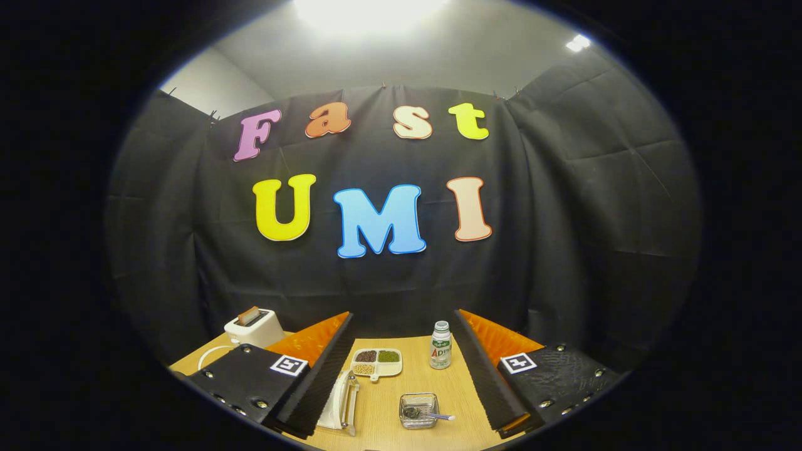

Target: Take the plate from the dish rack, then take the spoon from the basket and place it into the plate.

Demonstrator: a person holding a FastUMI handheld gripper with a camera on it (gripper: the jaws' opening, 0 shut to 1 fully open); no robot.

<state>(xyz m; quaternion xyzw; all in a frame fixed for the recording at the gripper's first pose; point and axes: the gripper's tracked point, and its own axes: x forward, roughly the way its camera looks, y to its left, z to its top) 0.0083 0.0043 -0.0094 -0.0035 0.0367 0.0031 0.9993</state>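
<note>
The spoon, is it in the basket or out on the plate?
In the basket. The spoon lies in the small wire basket, handle poking over its rim. The plate stands in the dish rack; the open gripper holds nothing.

Gripper [401,376]: fingers spread wide apart, nothing held between them. Left finger [319,376] and right finger [485,376] both extend forward and slant inward toward their far ends. Held level, raised, touching nothing.

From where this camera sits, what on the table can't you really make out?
- Plate in the dish rack: partly behind one finger of the open gripper.
- Spoon in the basket: too small to tell its bowl.
- Toaster: lower part hidden by the gripper body.
</note>
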